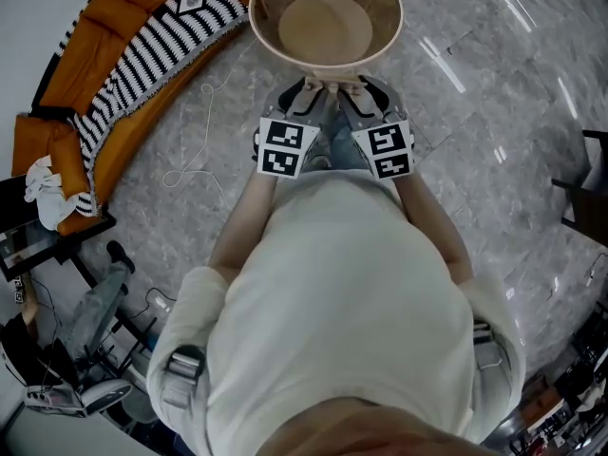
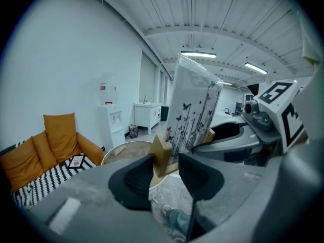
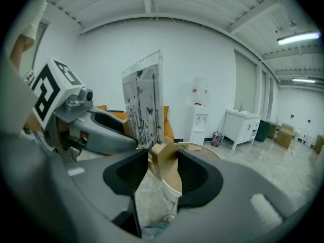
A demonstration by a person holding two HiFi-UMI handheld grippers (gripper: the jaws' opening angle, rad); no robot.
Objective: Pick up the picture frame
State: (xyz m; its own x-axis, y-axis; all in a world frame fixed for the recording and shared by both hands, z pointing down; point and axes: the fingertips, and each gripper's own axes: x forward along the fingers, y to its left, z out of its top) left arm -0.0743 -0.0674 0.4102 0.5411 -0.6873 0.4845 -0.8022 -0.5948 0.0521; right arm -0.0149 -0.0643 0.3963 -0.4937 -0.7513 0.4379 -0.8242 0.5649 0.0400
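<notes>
Round wooden table [image 1: 326, 27] on grey marbled floor [image 1: 494, 112], thin white cord [image 1: 206, 103] and orange sofa [image 1: 114, 12] on floor

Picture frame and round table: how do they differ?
The picture frame is a flat, upright clear panel printed with butterflies; the round table is a plain tan disc lying level. The frame is held in the air by the left gripper and right gripper; the table stands on the floor. Both show light wood.

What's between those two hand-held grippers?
The picture frame, a clear printed panel. The left hand-held gripper and right hand-held gripper each clamp one end of its bottom edge, as both gripper views show.
</notes>
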